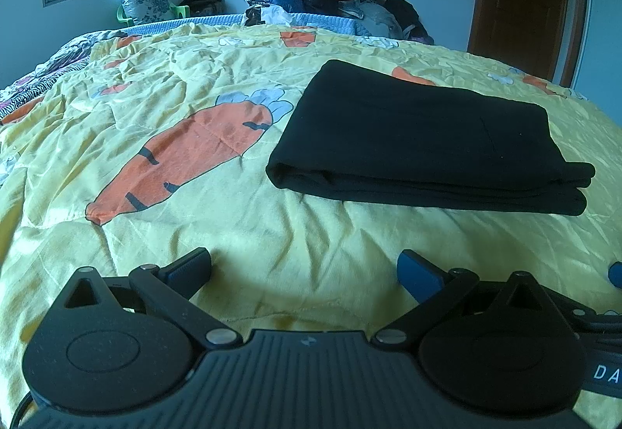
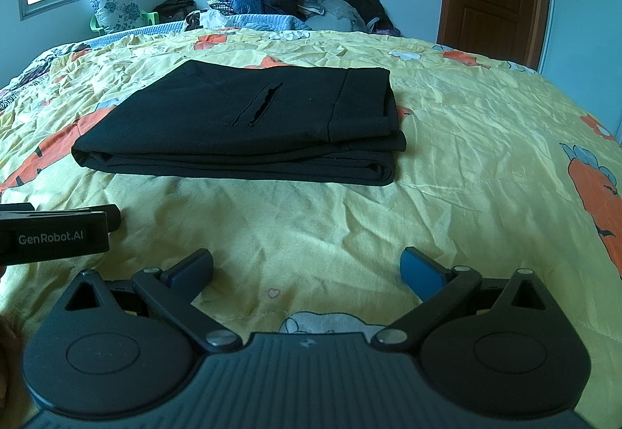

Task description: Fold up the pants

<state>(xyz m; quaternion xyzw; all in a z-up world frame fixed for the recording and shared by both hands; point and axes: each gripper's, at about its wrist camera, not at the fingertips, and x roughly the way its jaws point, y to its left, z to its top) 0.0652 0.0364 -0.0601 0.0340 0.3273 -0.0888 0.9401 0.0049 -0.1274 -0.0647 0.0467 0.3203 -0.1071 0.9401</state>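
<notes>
- The left gripper (image 1: pixel 304 265) is spread wide and empty, low over the yellow carrot-print quilt (image 1: pixel 233 226).
- The right gripper (image 2: pixel 307 265) is likewise spread and empty.
- The black pants (image 2: pixel 241 121) lie ahead on the quilt, apart from both, folded into a neat stacked rectangle.
- The folding looks done; any tidying should press edges flat, not drag layers.
</notes>
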